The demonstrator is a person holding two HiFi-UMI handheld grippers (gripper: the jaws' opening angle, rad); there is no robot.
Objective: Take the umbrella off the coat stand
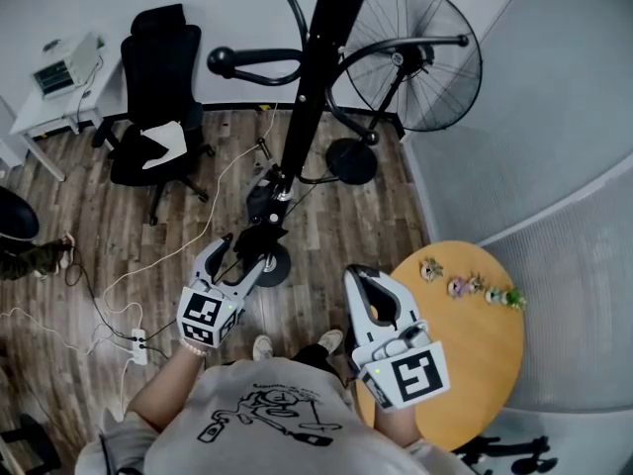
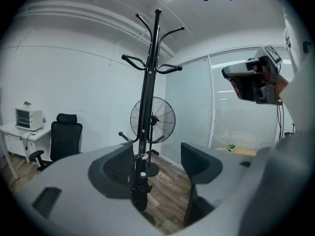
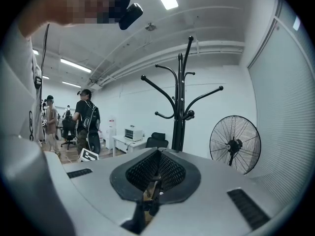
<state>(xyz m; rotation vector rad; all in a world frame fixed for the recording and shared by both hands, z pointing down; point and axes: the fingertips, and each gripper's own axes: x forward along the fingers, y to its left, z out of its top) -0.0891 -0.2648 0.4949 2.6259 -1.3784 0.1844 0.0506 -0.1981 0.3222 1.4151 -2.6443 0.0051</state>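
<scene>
The black coat stand (image 1: 307, 87) rises from its round base on the wood floor. A folded black umbrella (image 1: 263, 211) hangs low along its pole. In the left gripper view the umbrella (image 2: 140, 191) shows just ahead of the left gripper, close to its left finger (image 2: 115, 168), with neither pad pressing on it. My left gripper (image 1: 242, 253) is open and its tips are level with the umbrella's lower end. My right gripper (image 1: 362, 275) is held off to the right over the floor, shut with nothing in it; its pads (image 3: 165, 168) meet in the right gripper view.
A standing fan (image 1: 415, 57) is behind the stand. An office chair (image 1: 153, 97) and a white desk (image 1: 59, 87) are on the left. A round wooden table (image 1: 465, 354) with small plants (image 1: 470, 287) is at the right. A power strip (image 1: 138, 344) and cables lie on the floor. People (image 3: 86, 124) stand far off.
</scene>
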